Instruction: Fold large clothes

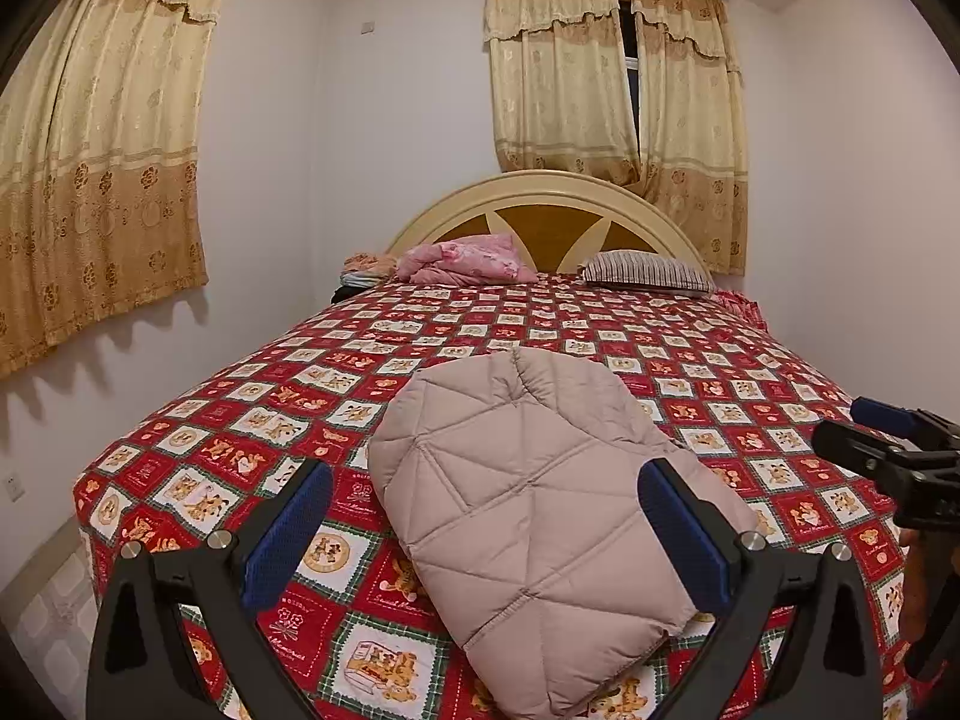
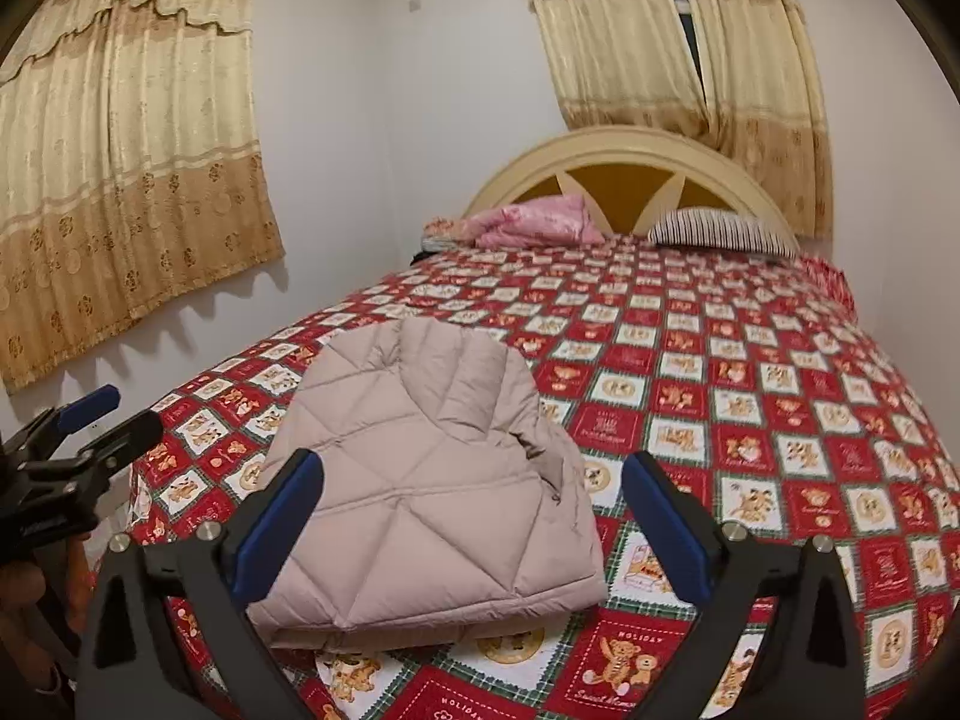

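Observation:
A folded, quilted beige-pink padded jacket (image 1: 510,420) (image 2: 420,420) lies flat on the red bear-print bedspread (image 1: 750,372) (image 2: 750,396), near the foot of the bed. My left gripper (image 1: 485,474) hovers before it, jaws wide open, blue pads clear of the fabric. My right gripper (image 2: 473,461) is likewise open and holds nothing, with the jacket lying beyond its fingers. Each gripper shows in the other's view: the right gripper (image 1: 888,450) at the right edge, the left gripper (image 2: 78,438) at the left edge.
At the head of the bed lie a pink bundle (image 1: 468,261) and a striped pillow (image 1: 648,270) against an arched cream headboard (image 1: 540,192). Beige curtains (image 1: 102,150) hang on the left wall and behind the bed. White walls close both sides.

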The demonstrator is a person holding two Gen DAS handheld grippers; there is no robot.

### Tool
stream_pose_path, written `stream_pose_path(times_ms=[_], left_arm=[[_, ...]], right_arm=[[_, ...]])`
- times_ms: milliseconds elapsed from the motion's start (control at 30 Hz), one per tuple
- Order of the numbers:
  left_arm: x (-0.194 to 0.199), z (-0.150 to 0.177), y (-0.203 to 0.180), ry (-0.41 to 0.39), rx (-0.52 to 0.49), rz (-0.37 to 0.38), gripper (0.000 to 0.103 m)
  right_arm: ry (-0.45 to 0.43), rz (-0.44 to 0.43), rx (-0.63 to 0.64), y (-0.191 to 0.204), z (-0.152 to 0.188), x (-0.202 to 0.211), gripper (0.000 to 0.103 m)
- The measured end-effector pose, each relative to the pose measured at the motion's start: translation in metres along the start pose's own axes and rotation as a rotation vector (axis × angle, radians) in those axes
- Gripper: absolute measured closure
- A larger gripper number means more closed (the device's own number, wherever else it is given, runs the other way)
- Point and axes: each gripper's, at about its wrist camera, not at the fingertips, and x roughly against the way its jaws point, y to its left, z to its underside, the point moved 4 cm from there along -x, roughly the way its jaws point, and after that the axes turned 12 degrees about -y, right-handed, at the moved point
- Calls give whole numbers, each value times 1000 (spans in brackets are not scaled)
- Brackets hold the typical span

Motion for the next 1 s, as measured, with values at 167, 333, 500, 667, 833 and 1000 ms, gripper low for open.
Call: stream_pose_path(times_ms=[167, 333, 500, 667, 833, 1000], left_arm=[[3, 0, -7, -3, -12, 8, 1], [4, 0, -10, -1, -16, 6, 1], [4, 0, -10, 2, -16, 5, 1], [4, 0, -10, 3, -16, 4, 1], [4, 1, -9, 4, -15, 3, 1], [1, 3, -8, 28, -8, 7, 1]], right_arm=[[-18, 6, 2, -1, -1, 6, 1], [-44, 10, -8, -1, -3, 15, 0], [-48, 8, -9, -1, -4, 16, 0], [-53, 7, -6, 0, -5, 18, 0], [-65, 8, -5, 1, -7, 21, 0], [-75, 6, -6, 1, -8, 24, 0]])
